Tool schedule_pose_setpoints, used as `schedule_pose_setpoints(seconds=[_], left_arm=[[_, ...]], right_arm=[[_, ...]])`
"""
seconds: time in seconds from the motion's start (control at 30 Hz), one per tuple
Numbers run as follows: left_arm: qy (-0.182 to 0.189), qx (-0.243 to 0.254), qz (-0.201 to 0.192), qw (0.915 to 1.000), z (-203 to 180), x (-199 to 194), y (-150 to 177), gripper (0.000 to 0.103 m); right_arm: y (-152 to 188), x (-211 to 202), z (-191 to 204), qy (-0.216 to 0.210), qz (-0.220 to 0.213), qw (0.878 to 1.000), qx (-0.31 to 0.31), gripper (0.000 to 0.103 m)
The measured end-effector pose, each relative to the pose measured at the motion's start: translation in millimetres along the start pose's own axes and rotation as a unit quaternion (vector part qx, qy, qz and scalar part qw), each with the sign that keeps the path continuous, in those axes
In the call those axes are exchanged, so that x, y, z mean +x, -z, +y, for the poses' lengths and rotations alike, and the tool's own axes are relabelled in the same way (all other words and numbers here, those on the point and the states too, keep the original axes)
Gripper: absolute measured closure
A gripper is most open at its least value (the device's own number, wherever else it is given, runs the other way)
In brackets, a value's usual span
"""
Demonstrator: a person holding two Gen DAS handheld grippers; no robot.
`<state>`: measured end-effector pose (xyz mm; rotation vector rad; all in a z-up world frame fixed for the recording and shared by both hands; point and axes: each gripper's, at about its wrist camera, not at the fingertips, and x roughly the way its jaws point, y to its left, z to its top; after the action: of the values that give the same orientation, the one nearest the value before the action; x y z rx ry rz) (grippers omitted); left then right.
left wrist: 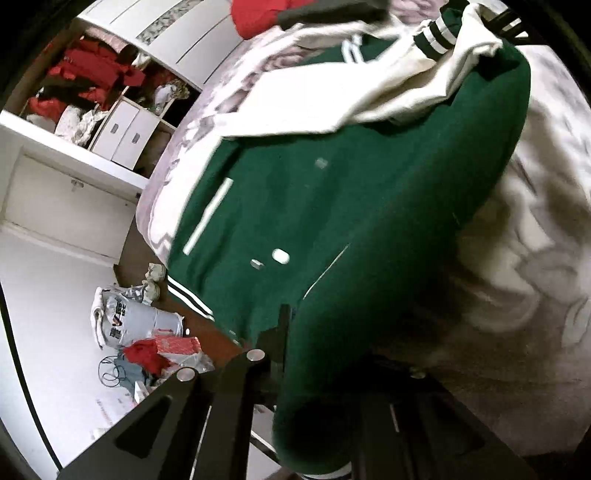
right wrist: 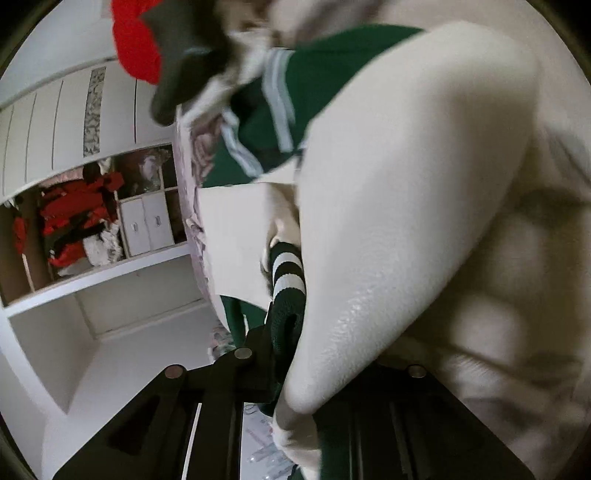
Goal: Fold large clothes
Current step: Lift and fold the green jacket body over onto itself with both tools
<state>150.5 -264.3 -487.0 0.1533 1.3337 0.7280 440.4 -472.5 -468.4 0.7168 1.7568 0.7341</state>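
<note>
A green varsity jacket (left wrist: 332,206) with cream sleeves lies spread on the bed, its striped hem toward the bed's edge. My left gripper (left wrist: 325,354) is shut on a fold of the jacket's green body, which drapes over and hides the right finger. In the right wrist view a cream sleeve (right wrist: 406,184) fills the frame. My right gripper (right wrist: 314,358) is shut on that sleeve near its green-and-white striped cuff (right wrist: 288,280). The lifted cuff (left wrist: 436,33) also shows at the top of the left wrist view.
The bed sheet (left wrist: 535,258) is pale with a floral print. A red garment (left wrist: 258,14) lies at the far end. An open wardrobe (left wrist: 96,85) holds red clothes and white drawers (left wrist: 125,133). Bags and clutter (left wrist: 140,332) sit on the floor beside the bed.
</note>
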Motion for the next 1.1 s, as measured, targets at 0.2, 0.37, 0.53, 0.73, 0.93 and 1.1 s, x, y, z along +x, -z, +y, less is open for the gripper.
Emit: schedule_pose_setpoints(seconds=[0.2,0.37,0.53,0.73,0.93,1.1], left_arm=[[0.069,-0.085,0.004,0.994,117.6,28.6,-34.8,0.096],[0.159,-0.134,0.043,0.9773,200.4,111.9,-53.8,0.096],[0.237,-0.15,0.089,0.9557,255.4,217.9,-65.1,0.095],[0.395,-0.199,0.159,0.8827,295.1,314.4,-58.6,0.086],[0.472,-0.33,0.131,0.8067,349.4,304.0,-12.5,0.045],[0.466,-0.392,0.136,0.7813,352.7,295.5,25.7,0.033]], right_arm=[[-3.8,48.5,148.3,0.083,-0.008,0.995,-0.061,0.088],[-17.6,147.4,248.5,0.159,-0.008,0.984,-0.078,0.088],[-39.4,276.1,284.8,0.255,-0.01,0.964,-0.071,0.089],[-62.0,349.6,266.4,0.277,0.011,0.96,-0.044,0.061],[-31.9,315.5,260.1,0.12,0.075,0.989,-0.047,0.039],[31.3,261.4,220.6,0.125,0.074,0.986,-0.08,0.037]])
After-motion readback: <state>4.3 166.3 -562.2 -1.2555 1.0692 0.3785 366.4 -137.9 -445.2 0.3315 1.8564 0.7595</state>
